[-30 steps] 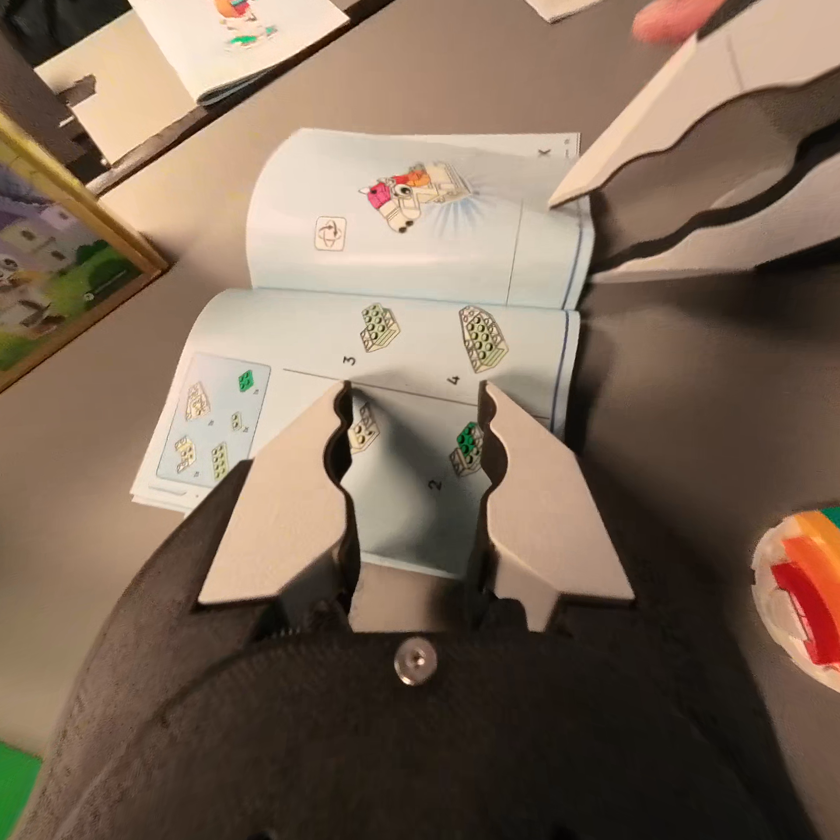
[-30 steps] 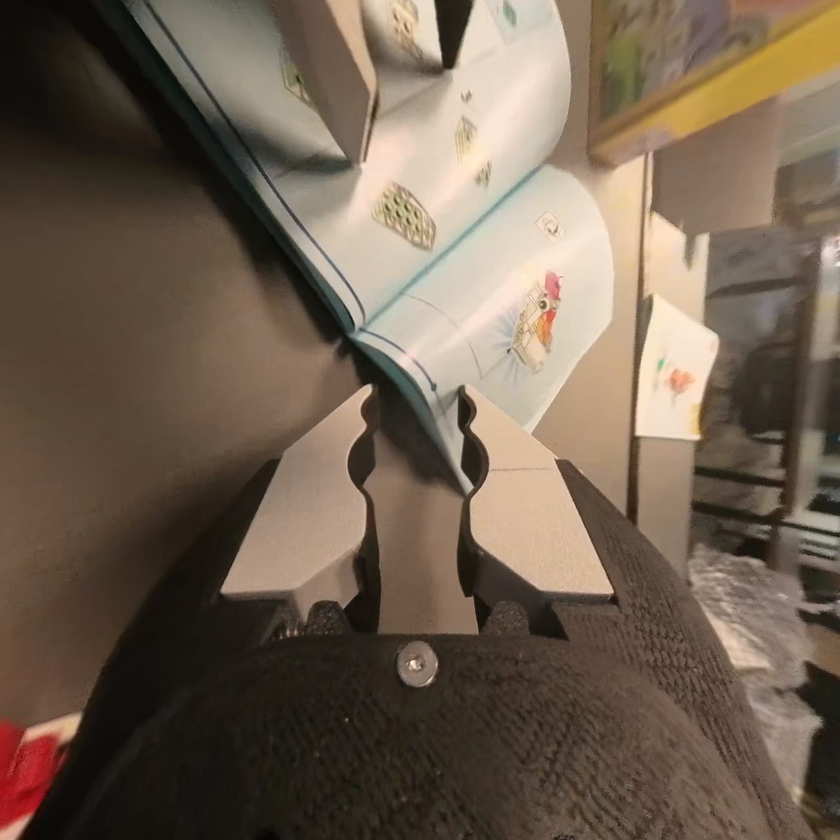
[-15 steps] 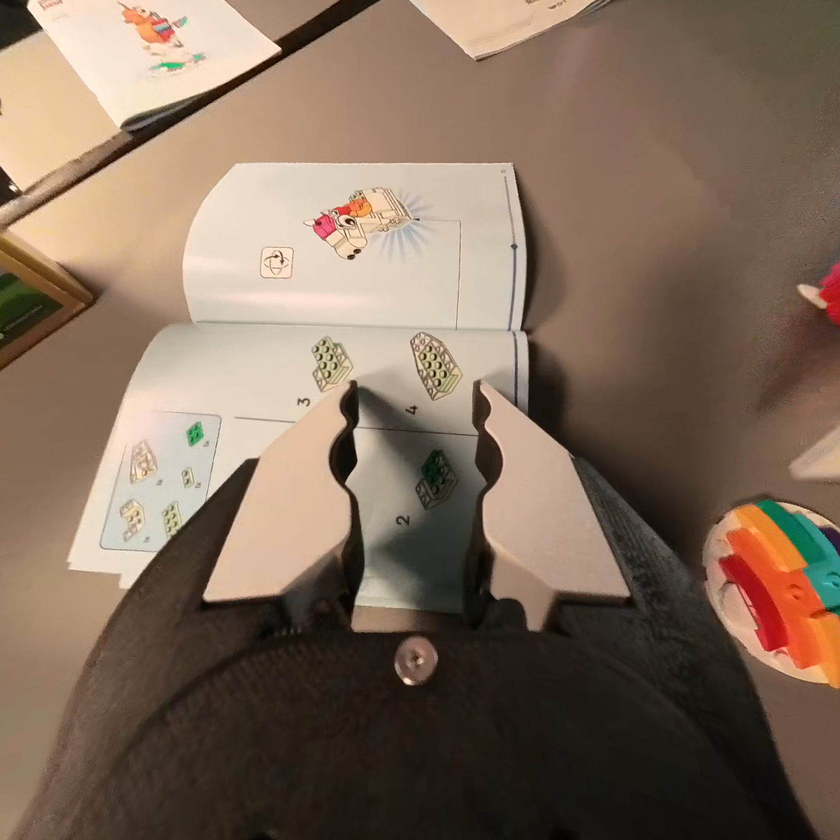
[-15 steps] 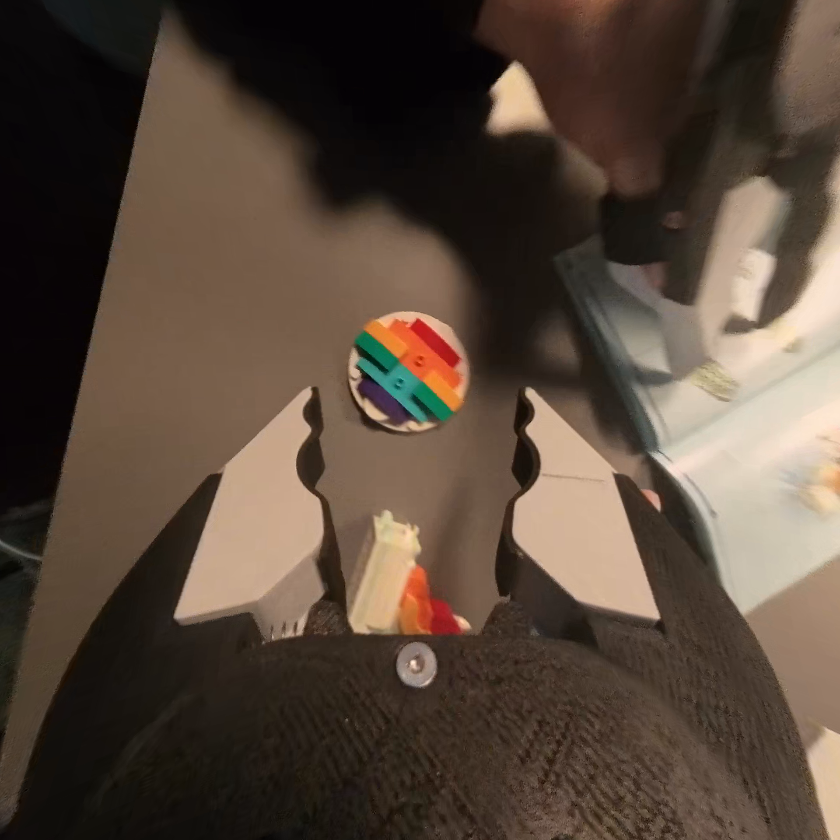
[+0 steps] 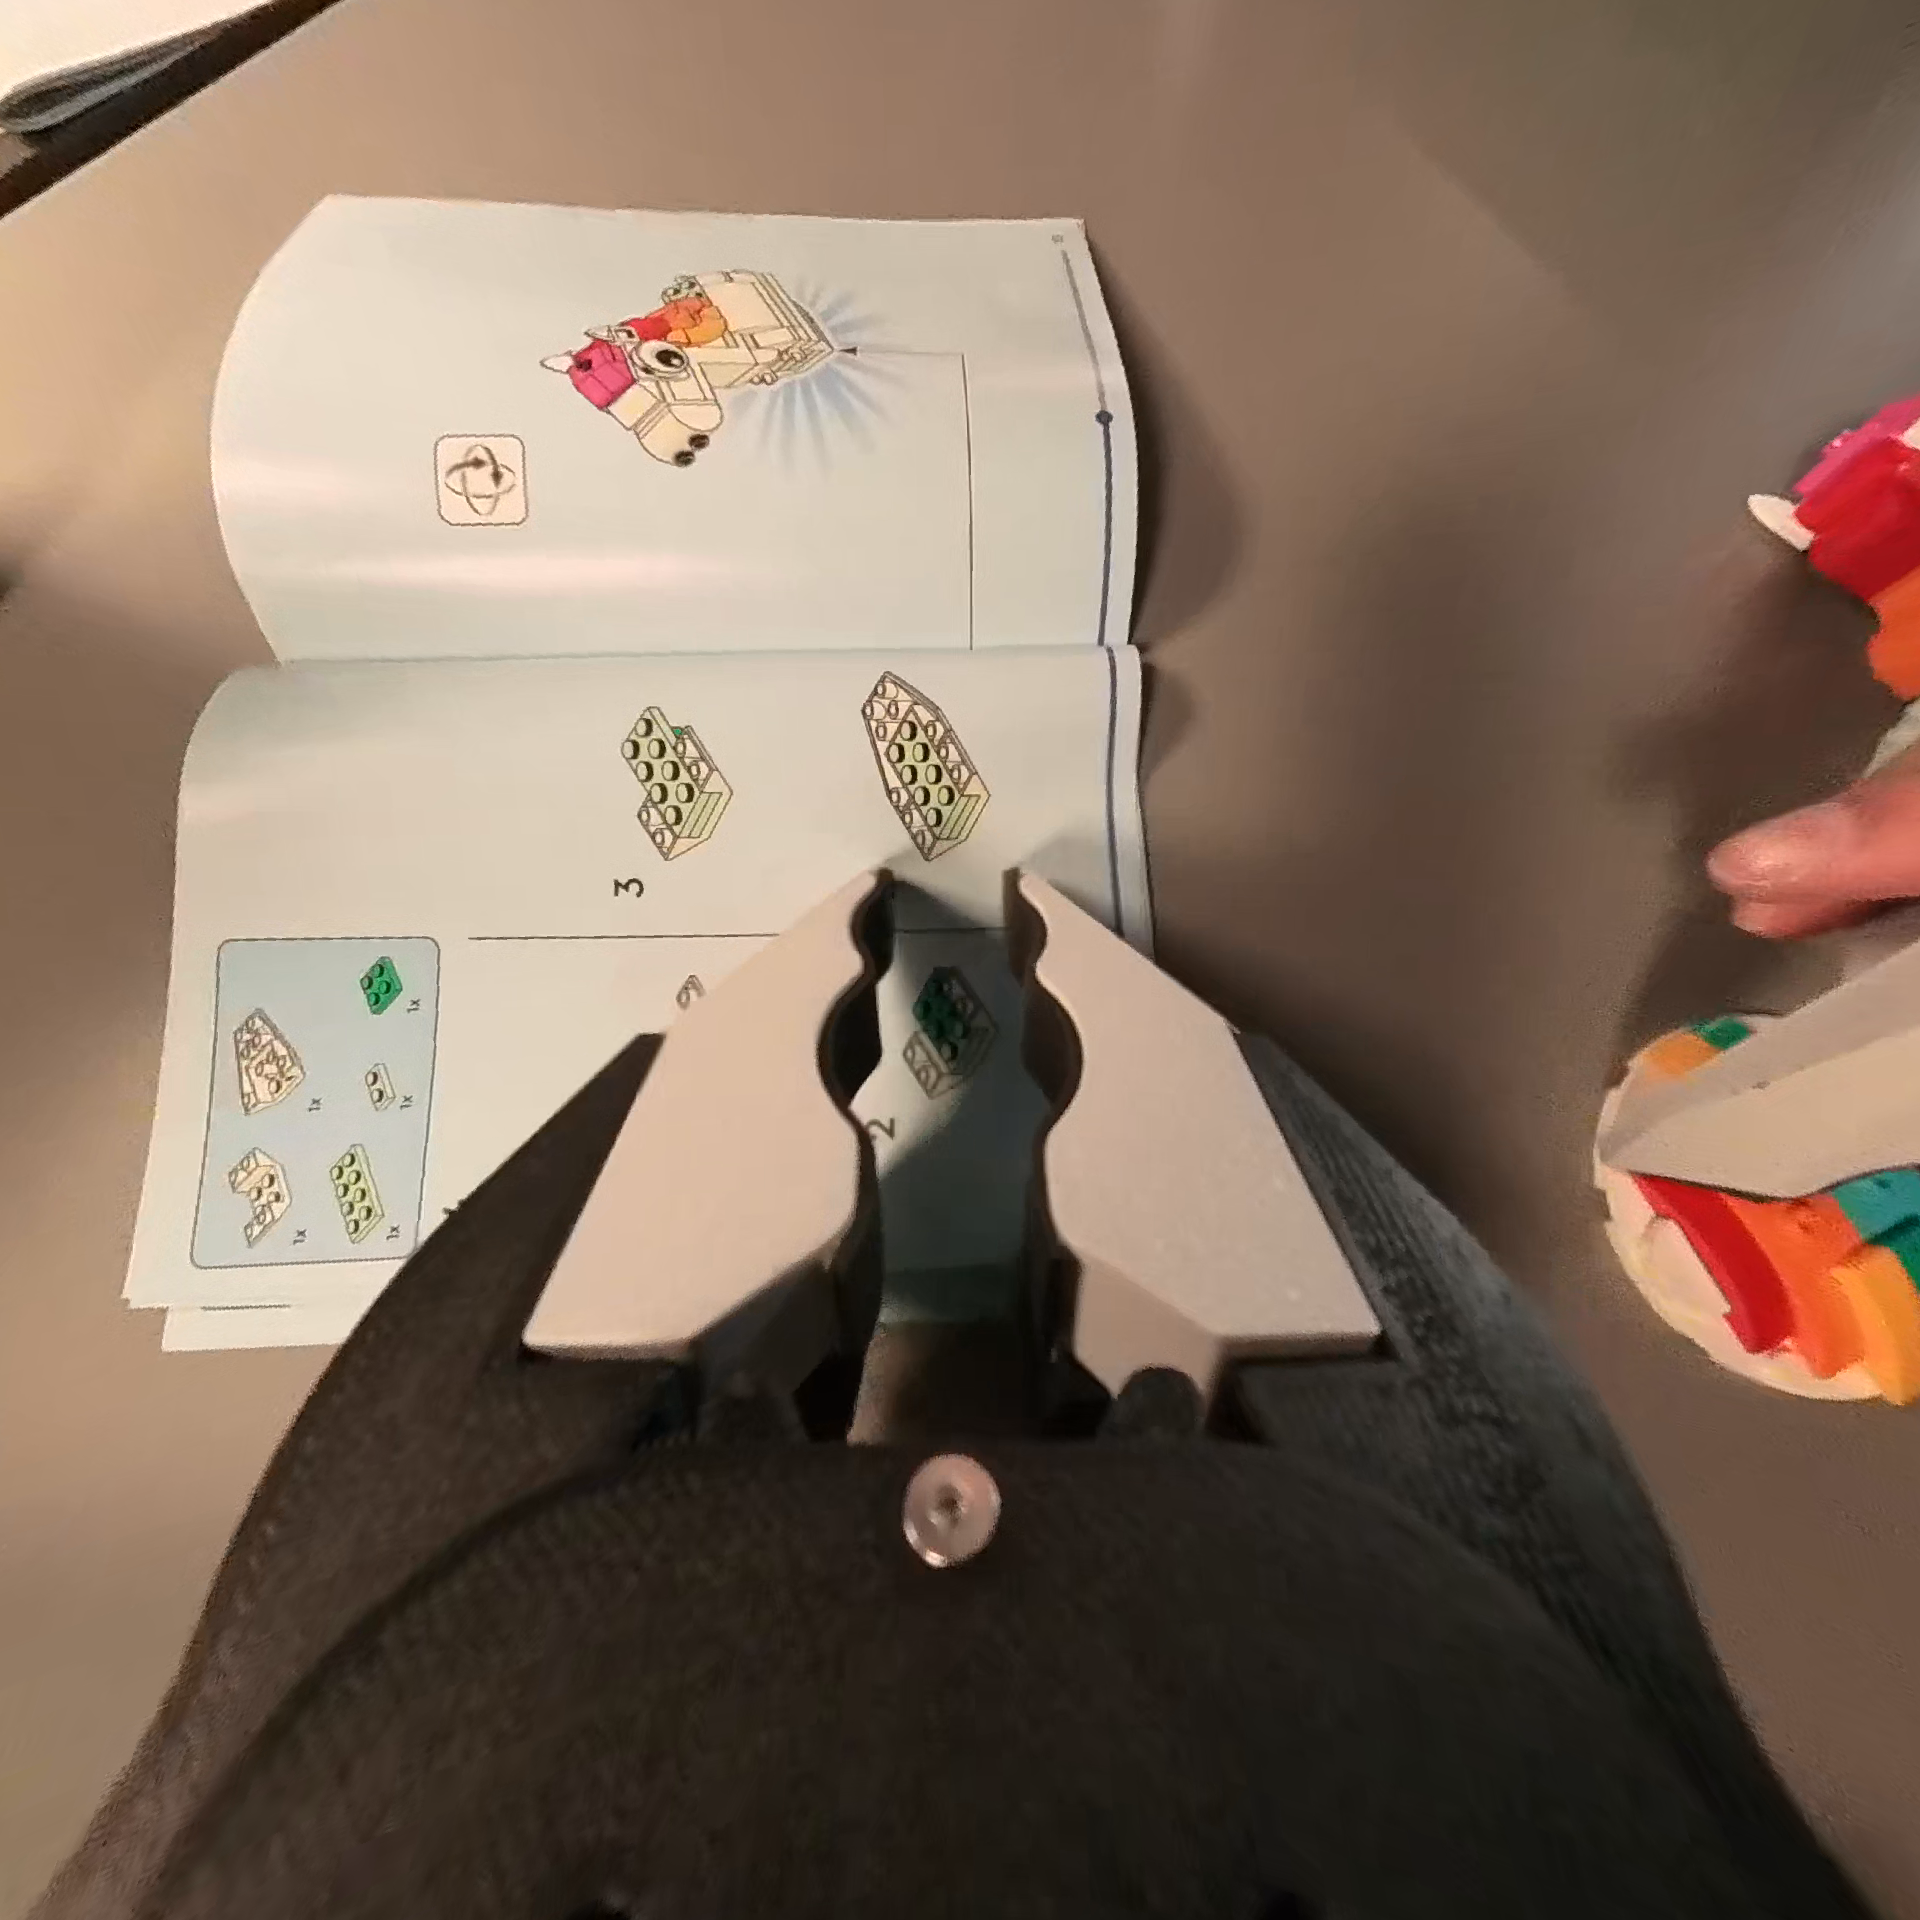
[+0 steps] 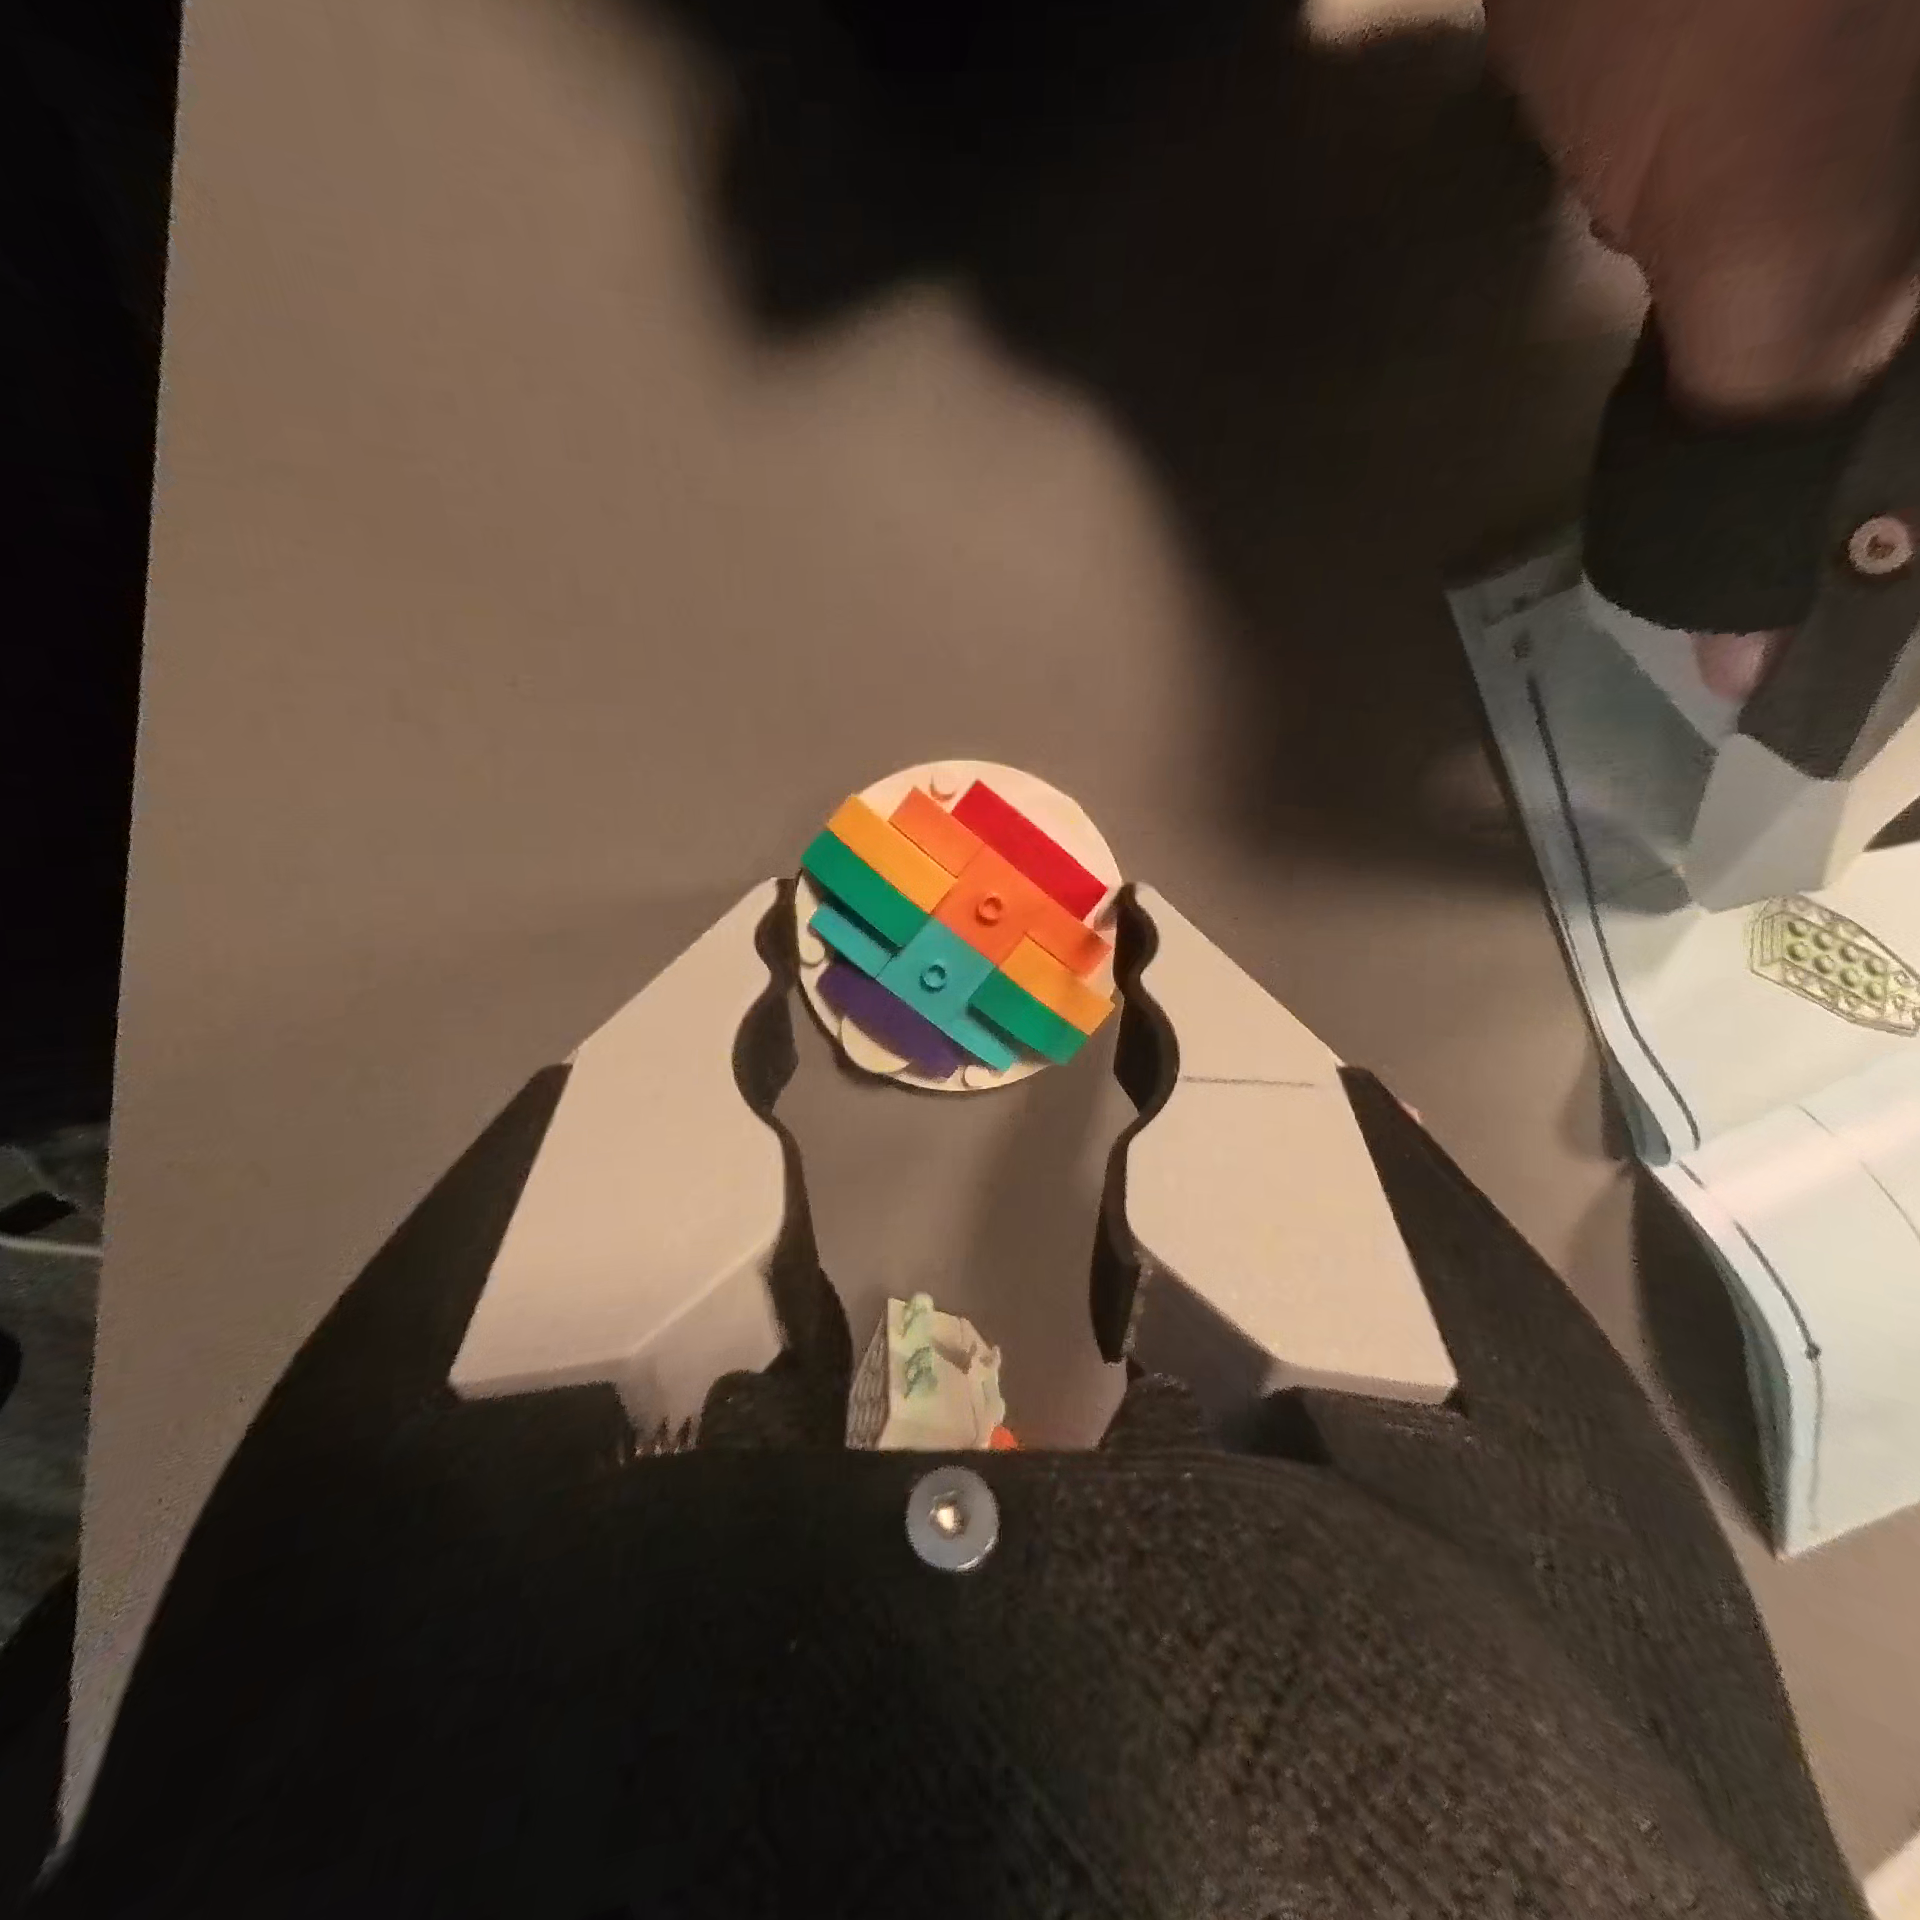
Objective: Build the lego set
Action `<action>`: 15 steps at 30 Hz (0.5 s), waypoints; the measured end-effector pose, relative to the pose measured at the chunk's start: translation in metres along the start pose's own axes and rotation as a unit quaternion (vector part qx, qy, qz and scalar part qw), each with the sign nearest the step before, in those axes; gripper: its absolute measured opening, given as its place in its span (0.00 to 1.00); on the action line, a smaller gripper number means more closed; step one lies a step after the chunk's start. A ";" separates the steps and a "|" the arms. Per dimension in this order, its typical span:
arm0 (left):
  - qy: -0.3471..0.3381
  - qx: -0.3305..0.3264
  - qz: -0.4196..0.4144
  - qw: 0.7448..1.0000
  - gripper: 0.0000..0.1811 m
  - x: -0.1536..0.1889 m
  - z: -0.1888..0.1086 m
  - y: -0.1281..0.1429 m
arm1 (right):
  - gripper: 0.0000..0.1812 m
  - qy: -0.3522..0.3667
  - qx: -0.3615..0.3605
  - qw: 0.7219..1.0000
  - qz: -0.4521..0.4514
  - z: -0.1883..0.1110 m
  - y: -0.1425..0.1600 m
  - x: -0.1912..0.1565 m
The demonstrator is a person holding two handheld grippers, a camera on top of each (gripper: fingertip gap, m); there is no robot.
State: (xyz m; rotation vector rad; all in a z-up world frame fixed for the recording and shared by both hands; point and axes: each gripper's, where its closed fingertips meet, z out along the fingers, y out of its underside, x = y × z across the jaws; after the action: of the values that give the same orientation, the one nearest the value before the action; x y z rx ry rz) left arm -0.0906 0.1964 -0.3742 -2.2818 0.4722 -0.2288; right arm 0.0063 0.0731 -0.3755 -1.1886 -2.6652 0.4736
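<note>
A round white disc topped with rainbow-coloured bricks [image 6: 956, 935] lies on the grey table. My right gripper [image 6: 951, 896] is open, with one fingertip close on each side of the disc; I cannot tell if they touch it. In the left wrist view one right finger [image 5: 1766, 1101] lies across the disc [image 5: 1766, 1278]. My left gripper [image 5: 951, 883] hovers over the open instruction booklet [image 5: 623, 623], its jaws a narrow gap apart and empty. A small pale green, white and orange build [image 6: 935, 1382] sits close under the right gripper's body.
A pink, red and orange build [image 5: 1860, 540] sits at the right edge of the left wrist view, with a person's finger [image 5: 1808, 883] below it. The table's edge [image 6: 156, 935] runs down the left of the right wrist view. The booklet [image 6: 1766, 1143] lies to the right.
The right gripper swung away from the booklet to the rainbow disc and narrowed around it. The left gripper's jaws have narrowed and it has shifted right over the booklet.
</note>
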 end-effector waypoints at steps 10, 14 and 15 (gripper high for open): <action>0.110 -0.021 0.053 0.992 0.00 0.031 -0.010 0.011 | 0.31 0.042 0.019 0.999 0.019 -0.034 0.014 0.048; 0.159 -0.031 0.084 0.983 0.00 0.048 -0.015 0.015 | 0.31 0.088 0.028 0.995 0.046 -0.050 0.020 0.091; 0.163 -0.034 0.099 0.981 0.00 0.051 -0.016 0.017 | 0.31 0.093 0.020 0.994 0.048 -0.048 0.024 0.098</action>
State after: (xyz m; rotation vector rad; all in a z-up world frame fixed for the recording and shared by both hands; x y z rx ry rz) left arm -0.0534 0.1548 -0.3747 -2.2516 0.8819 -0.4959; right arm -0.0281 0.1717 -0.3360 -1.2877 -2.4404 0.4070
